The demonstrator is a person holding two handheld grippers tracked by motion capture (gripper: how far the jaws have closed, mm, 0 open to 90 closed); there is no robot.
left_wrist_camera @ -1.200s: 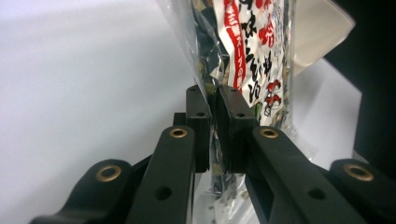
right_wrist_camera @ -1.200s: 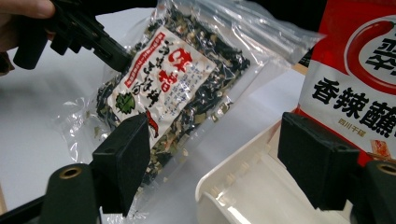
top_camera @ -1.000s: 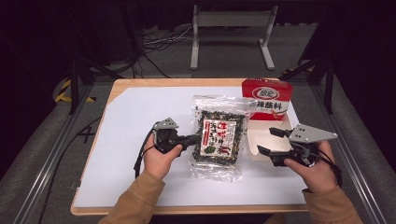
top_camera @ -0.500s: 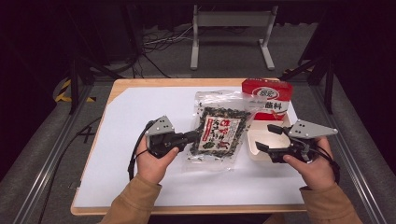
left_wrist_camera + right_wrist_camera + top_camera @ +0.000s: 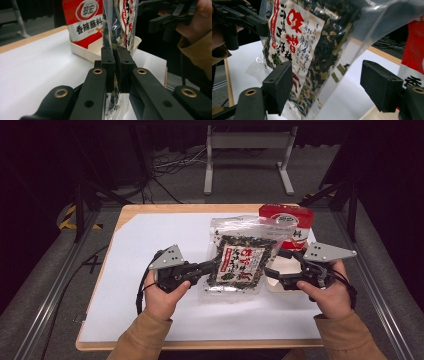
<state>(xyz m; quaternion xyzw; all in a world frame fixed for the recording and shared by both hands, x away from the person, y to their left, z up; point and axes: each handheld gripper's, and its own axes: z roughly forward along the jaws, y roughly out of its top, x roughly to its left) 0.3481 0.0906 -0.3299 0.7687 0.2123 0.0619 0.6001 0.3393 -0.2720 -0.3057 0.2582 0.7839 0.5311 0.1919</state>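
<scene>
The left gripper (image 5: 212,266), clamped tight on the seaweed bag's (image 5: 241,261) edge, has lifted it off the table (image 5: 125,285) since a second ago, while the right gripper (image 5: 280,264) waits wide open beside it, ready to take it.

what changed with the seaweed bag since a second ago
The left claw, shut on the seaweed bag, has raised it off the table and tilted it upright. The right claw has moved in toward its other edge, open. The red packet and white tray stayed put.

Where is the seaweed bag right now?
High view: the seaweed bag is mid-table, pinched by the left gripper, with the red packet behind it on the right.
</scene>
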